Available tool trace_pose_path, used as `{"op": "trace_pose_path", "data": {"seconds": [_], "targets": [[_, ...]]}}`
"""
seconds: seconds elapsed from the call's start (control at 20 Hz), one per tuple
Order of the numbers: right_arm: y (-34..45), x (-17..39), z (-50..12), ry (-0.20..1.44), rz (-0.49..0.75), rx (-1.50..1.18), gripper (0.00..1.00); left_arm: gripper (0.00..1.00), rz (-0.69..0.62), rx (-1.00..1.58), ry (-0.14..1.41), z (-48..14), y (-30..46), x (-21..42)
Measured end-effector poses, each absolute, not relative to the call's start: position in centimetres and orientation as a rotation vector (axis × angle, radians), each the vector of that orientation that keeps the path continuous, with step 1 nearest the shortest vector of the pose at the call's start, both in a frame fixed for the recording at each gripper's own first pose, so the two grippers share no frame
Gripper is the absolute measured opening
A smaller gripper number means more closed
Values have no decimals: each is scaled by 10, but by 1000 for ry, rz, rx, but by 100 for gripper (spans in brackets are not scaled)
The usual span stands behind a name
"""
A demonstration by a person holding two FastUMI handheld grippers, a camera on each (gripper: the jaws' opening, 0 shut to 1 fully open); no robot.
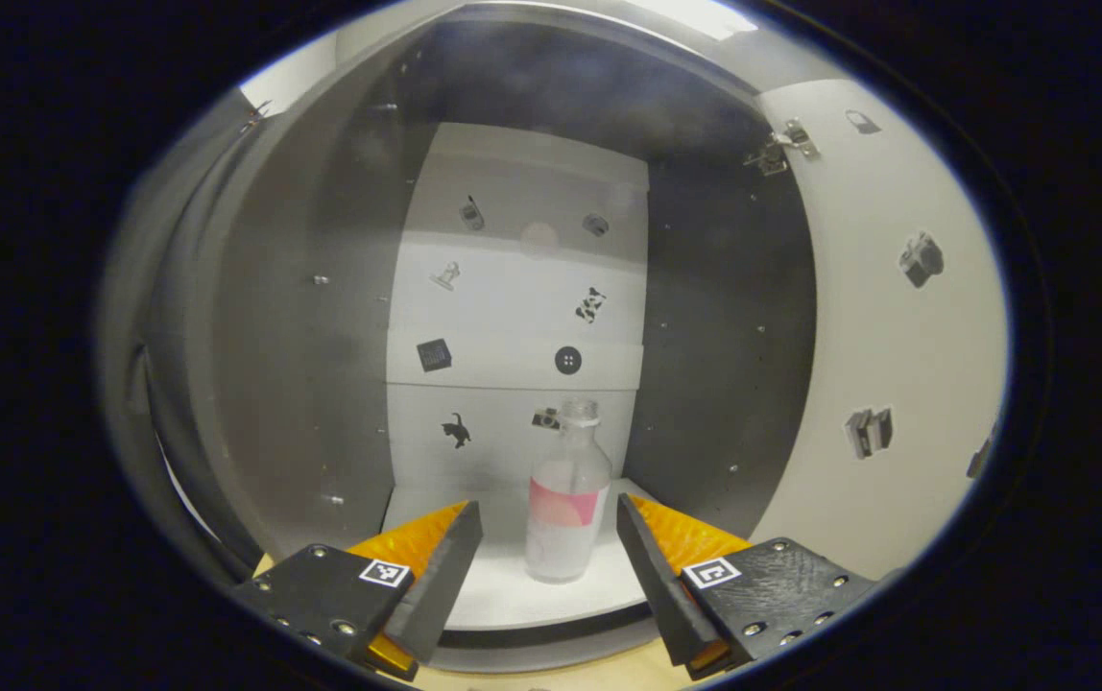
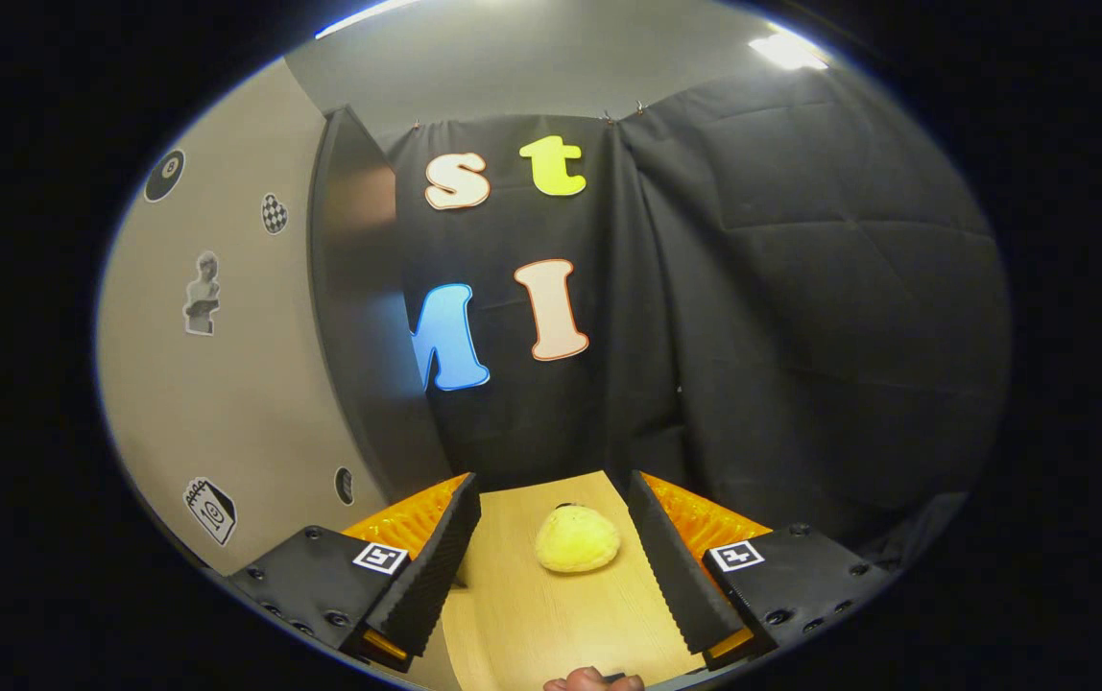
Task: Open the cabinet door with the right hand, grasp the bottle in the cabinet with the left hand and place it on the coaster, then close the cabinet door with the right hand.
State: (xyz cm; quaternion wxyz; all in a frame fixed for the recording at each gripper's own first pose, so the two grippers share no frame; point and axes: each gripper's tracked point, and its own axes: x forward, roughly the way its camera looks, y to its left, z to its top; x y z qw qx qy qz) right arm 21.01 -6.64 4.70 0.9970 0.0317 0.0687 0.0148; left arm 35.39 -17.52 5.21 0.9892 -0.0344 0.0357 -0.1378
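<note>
Strong fisheye bending is seen in both views, with straight edges curved toward the rim. In the left gripper view, the cabinet interior is dimly lit; its side walls are left in grey shadow, while the back panel and the open door at the right are more brightly lit. A faint haze is spread across the upper middle. In the right gripper view, a ceiling light is blown out at the upper right, and the wooden table at the bottom is evenly lit and sharp.

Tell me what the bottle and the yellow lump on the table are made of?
The bottle looks like frosted glass or plastic: cloudy, see-through walls, pink label. The yellow lump looks soft and fuzzy, maybe plush or sponge. The table shows pale wood grain, possibly laminate.
</note>
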Motion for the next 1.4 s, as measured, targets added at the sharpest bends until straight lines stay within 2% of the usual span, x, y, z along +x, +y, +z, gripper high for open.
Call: {"op": "trace_pose_path", "data": {"seconds": [0.15,0.2,0.25,0.3,0.35,0.4,0.5,0.55,0.7,0.8,0.85,1.05,1.1,1.15,1.2,1.25,1.4], "targets": [[-72,218,42,151,21,70,93,84,-290,-77,83,44,-185,374],[-74,220,40,153,17,66,93,87,-296,-86,86,41,-188,380],[-77,222,38,156,13,61,93,84,-298,-88,87,38,-190,385],[-79,224,37,159,11,59,98,84,-301,-88,86,36,-191,391],[-81,226,35,159,4,58,93,87,-305,-91,88,33,-195,395],[-84,228,33,162,-3,64,93,84,-308,-97,90,32,-198,399],[-86,230,33,160,-8,85,93,87,-322,-112,94,28,-203,406],[-89,232,33,159,-12,91,93,84,-324,-110,96,28,-206,409],[-94,235,29,169,-23,91,93,87,-321,-82,96,23,-211,423],[-94,236,27,178,-17,93,93,84,-298,-64,84,23,-208,430],[-93,236,25,186,-12,94,93,87,-293,-58,76,24,-208,432],[-94,243,19,201,-9,85,93,87,-321,-77,68,24,-214,433],[-94,245,20,201,-8,86,98,85,-326,-80,67,25,-215,432],[-93,248,20,197,-2,90,98,87,-321,-77,65,25,-213,433],[-92,251,22,196,5,93,93,81,-307,-71,58,25,-212,437],[-92,253,22,195,10,94,98,75,-300,-63,57,26,-209,436],[-92,260,24,190,22,81,98,72,-294,-41,46,30,-207,431]]}}
